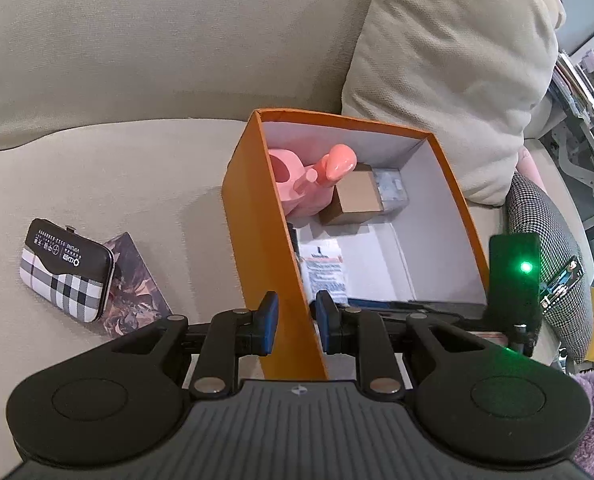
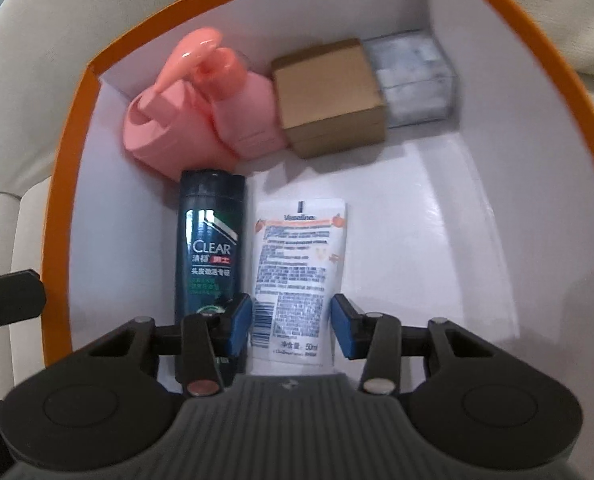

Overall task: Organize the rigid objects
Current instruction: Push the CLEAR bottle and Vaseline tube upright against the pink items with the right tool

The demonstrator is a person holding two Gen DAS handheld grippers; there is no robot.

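Observation:
An orange box [image 1: 257,240] with a white inside stands on a beige sofa. My left gripper [image 1: 297,320] is shut on its near left wall, one blue pad outside and one inside. In the box lie a pink pump bottle [image 2: 201,112], a brown carton [image 2: 329,96] and a clear plastic case [image 2: 413,80] along the far wall. Nearer lie a dark CLEAR shampoo bottle [image 2: 209,248] and a white Vaseline tube [image 2: 297,248], side by side. My right gripper [image 2: 293,324] hangs open inside the box over the tube's near end, its pads either side of the tube.
Left of the box on the seat, a plaid zip case [image 1: 67,268] rests on a dark printed booklet [image 1: 137,280]. A beige cushion [image 1: 457,80] leans behind the box and a houndstooth cushion [image 1: 549,260] lies to its right. The box's right half [image 2: 437,240] has bare floor.

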